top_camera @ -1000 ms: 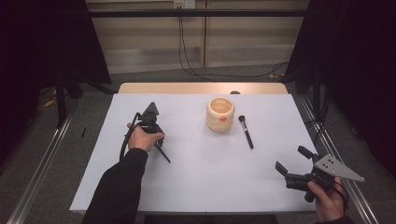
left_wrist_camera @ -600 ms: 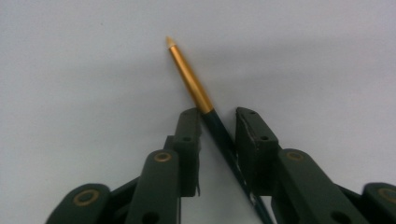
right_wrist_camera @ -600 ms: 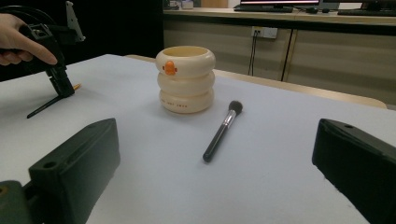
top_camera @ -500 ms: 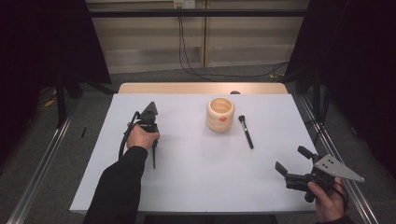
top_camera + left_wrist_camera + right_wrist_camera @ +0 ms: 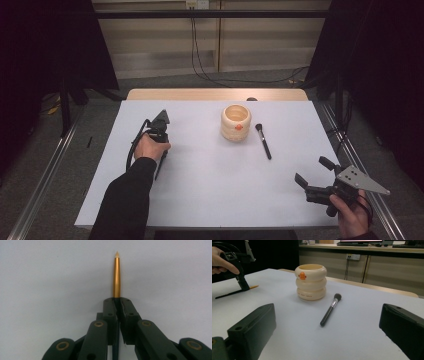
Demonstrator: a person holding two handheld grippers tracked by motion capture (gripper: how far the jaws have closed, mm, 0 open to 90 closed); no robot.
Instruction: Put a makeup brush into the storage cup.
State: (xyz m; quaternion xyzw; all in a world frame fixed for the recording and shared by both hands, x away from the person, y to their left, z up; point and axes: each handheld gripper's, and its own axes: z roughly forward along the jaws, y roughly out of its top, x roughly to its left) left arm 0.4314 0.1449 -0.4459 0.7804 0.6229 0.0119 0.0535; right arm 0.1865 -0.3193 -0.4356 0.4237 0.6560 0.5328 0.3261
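high view, left gripper: left gripper (image 5: 159, 141) sits on the left half of the table (image 5: 210, 200), about midway between the near and far edges, the hand wrapped over it. Its jaws have just been closing, and a thin dark brush (image 5: 159, 167) sticks out from under the hand toward the near edge.
high view, right gripper: right gripper (image 5: 315, 172) is down at the near right corner with its jaws spread wide and nothing between them.
high view, rest: cream ringed cup (image 5: 235, 122) stands right of centre toward the far edge, and a black makeup brush (image 5: 263, 141) lies just beside it on the right, not touching.
left gripper view: jaws pinched tight on the brush, its gold tapered end (image 5: 116, 275) poking straight out past the tips over the white tabletop.
right gripper view: both jaws stand far apart at the bottom corners. Between them, farther off, are the cup with its orange beak, the makeup brush lying bristles toward the cup, and the left gripper pressing the brush down at the far left.
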